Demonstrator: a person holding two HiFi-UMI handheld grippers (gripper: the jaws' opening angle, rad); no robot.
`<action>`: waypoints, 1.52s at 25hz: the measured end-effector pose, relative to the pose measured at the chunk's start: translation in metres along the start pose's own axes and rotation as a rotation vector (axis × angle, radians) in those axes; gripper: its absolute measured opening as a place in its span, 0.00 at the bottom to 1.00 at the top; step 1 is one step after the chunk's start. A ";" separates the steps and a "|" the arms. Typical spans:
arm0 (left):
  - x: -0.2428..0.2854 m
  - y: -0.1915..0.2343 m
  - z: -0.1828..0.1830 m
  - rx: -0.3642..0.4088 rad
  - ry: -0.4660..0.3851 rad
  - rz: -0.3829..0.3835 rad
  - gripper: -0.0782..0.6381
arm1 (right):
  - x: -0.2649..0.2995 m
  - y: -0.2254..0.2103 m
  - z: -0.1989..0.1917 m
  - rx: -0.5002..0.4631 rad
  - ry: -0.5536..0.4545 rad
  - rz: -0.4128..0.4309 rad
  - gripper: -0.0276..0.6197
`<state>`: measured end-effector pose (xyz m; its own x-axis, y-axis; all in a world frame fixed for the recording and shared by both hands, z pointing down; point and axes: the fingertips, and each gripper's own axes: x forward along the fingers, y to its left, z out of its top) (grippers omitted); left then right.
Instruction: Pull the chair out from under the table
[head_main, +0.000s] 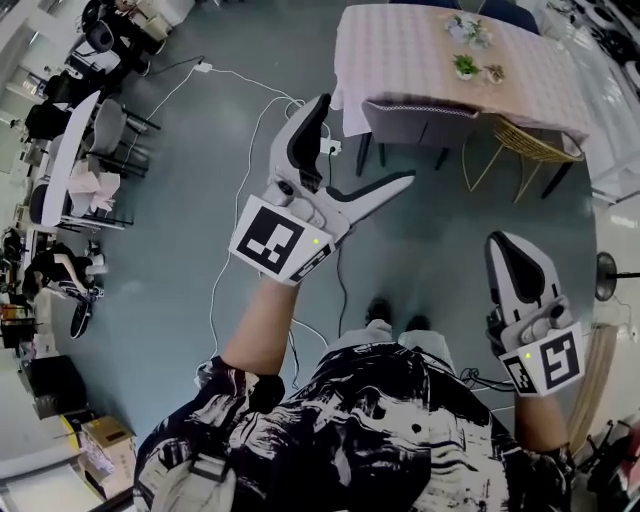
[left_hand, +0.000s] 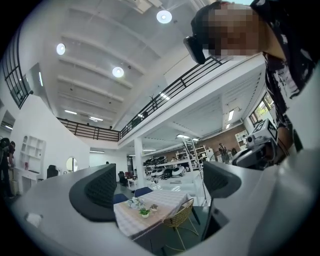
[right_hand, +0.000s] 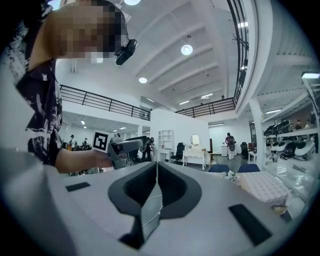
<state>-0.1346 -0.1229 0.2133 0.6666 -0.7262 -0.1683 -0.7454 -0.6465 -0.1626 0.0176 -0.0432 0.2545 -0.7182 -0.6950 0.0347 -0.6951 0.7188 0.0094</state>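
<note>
Could snag tablecloth (head_main: 420, 55) above grey chair (head_main: 415, 122) with gaping left hand-held gripper (head_main: 366, 140); right hand-held gripper (head_main: 508, 250) closed, empty

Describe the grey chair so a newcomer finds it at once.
Find the table with the pale checked cloth. The grey chair is tucked under its near edge; unlike the yellow wire chair beside it, its back is solid.

The rectangular table with a pale checked tablecloth (head_main: 420, 50) stands on the grey-blue floor (head_main: 180, 200). On the cloth sit a white flower arrangement (head_main: 468, 28), a small green potted plant (head_main: 465, 66) and a small pot (head_main: 494, 73). A white cable (head_main: 213, 280) lies on the floor.
</note>
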 end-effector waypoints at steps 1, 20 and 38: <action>0.006 0.003 -0.002 0.001 0.002 -0.006 0.83 | 0.003 -0.005 0.000 -0.002 0.001 -0.002 0.06; 0.147 0.008 -0.072 0.054 0.157 -0.025 0.82 | 0.016 -0.144 -0.015 0.046 -0.012 0.041 0.06; 0.280 0.041 -0.396 0.256 0.851 -0.415 0.82 | 0.003 -0.227 -0.086 0.131 0.103 -0.157 0.06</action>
<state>0.0176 -0.4456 0.5448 0.5710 -0.4438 0.6907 -0.3622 -0.8912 -0.2731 0.1762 -0.2066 0.3388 -0.5986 -0.7878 0.1452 -0.8010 0.5889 -0.1073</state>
